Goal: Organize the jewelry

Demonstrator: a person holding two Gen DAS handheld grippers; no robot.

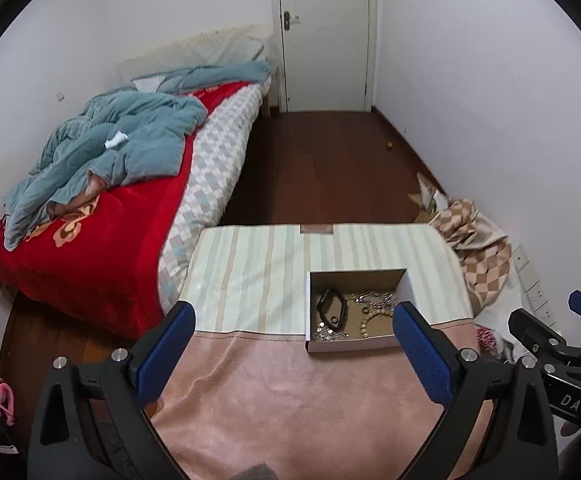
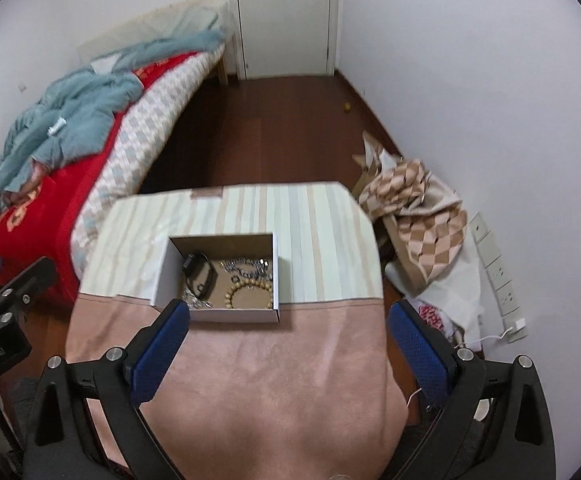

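Jewelry gathered in one open cardboard box (image 2: 218, 280) on the table (image 2: 250, 360).
Left claw (image 1: 292, 344) and right claw (image 2: 288, 340) hang released and empty above; bead bracelet (image 2: 246, 292), chain (image 2: 246, 266) and black band (image 2: 200, 274) lie inside together.

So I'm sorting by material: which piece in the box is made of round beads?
The tan bead bracelet, at the box's near side; the chain is silver links, the band plain black.
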